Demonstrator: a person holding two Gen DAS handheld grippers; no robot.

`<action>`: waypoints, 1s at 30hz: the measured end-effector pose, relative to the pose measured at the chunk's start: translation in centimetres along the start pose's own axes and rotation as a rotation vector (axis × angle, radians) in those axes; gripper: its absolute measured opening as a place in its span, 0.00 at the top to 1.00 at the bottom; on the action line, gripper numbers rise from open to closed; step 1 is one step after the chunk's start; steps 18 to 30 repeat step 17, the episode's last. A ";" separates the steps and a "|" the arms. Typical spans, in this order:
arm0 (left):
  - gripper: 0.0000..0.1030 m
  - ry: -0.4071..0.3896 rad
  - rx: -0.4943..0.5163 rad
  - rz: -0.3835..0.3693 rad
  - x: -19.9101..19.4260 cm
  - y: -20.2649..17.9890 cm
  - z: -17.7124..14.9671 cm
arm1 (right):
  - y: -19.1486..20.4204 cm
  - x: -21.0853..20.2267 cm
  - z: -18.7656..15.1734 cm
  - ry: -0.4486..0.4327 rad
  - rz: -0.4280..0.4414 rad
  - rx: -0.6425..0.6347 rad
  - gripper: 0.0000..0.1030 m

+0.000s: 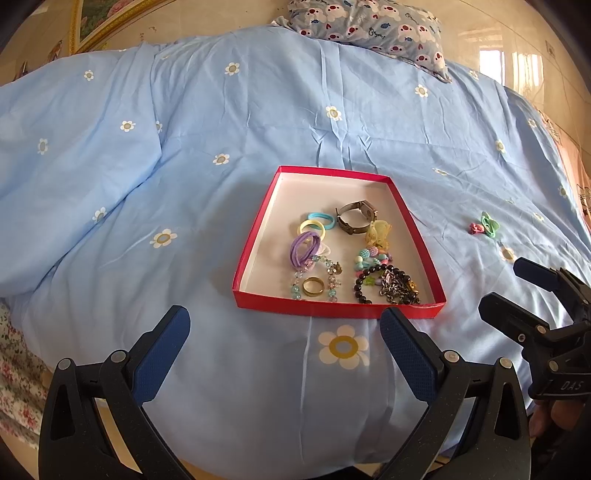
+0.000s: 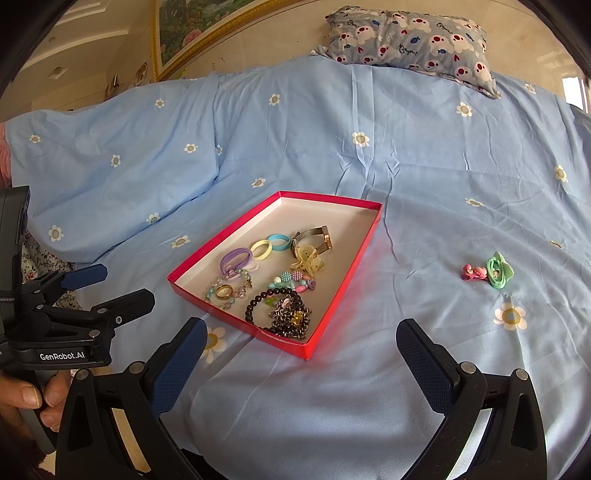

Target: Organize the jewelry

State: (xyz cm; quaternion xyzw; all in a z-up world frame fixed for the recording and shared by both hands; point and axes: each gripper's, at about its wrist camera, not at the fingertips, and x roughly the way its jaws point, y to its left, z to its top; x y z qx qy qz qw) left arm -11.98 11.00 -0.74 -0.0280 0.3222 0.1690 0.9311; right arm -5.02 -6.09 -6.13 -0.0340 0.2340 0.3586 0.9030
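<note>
Blue daisy-print duvet covers the bed; cartoon-print pillow at the far end; gold-framed picture on the wall behind. Red shallow box sits mid-bed, white inside, long axis running away from the left wrist camera, short wall nearest; in the right wrist view it lies skewed, near corner pointing at the camera. Inside: metal-band watch at the far end; black bead bracelet and chain heap at the near right; purple cord bracelet; yellow ring touching blue ring; gold ring near the front wall. Outside, well right of the box: green hair tie just beside pink clip. Left gripper fingers spread wide, empty, just short of the box; right gripper likewise apart, holding nothing.
</note>
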 end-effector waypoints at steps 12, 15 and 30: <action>0.00 0.007 0.003 -0.007 0.5 -0.2 0.1 | -0.7 0.3 0.0 0.016 0.004 0.009 0.00; 0.00 0.011 0.001 -0.021 0.8 -0.4 0.2 | -1.0 0.4 0.0 0.024 0.007 0.015 0.00; 0.00 0.014 0.001 -0.038 1.1 -0.7 0.3 | -1.1 0.6 0.0 0.031 0.009 0.020 0.00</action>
